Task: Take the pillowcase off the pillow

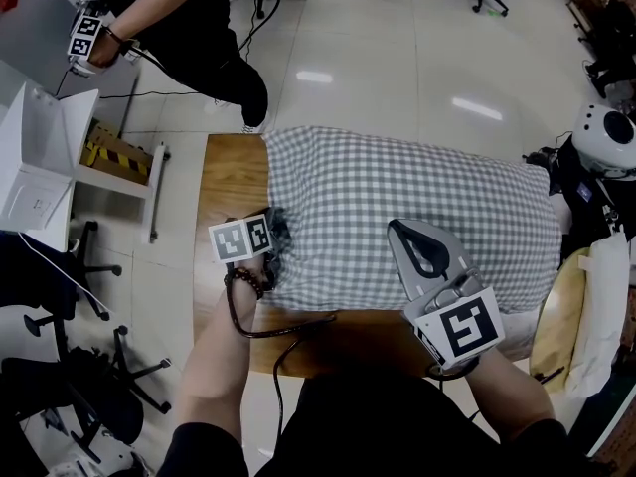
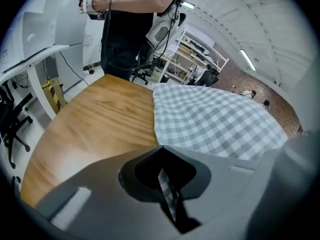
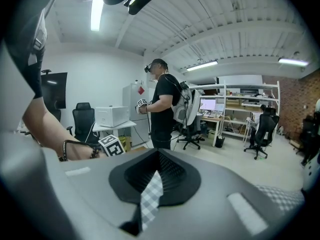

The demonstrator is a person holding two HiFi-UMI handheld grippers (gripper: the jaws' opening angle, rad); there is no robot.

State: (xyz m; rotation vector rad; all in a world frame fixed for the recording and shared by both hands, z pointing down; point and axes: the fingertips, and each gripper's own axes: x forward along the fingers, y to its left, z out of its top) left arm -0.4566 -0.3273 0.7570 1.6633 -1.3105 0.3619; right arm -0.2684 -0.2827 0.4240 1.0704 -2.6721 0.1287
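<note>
Head view: checked pillowcase (image 1: pixel 397 187) fully on, lying flat across the wooden counter (image 1: pixel 227 172). Left claw (image 1: pixel 276 235) is at its left short end, right claw (image 1: pixel 400 233) on the near long side. We read this as grip made, strip not started. The marker cube hides the left claw's tips here. The case's right end butts against clutter at the frame edge and is hard to read.

Left gripper view: left claw (image 2: pixel 159 146) is closed on a thin fold of check cloth, with the rest of the case spread ahead. No opening or seam visible.

Right gripper view: right claw (image 3: pixel 159 151) is also pinched shut on a check fold, aimed up into the room at a standing person (image 3: pixel 162 101). Only a sliver of case shows lower right.

Next, we reckon: find the open end and pull the cloth off while the fill is held back. The pillow itself shows nowhere, so we can't tell if either pinch catches it.
</note>
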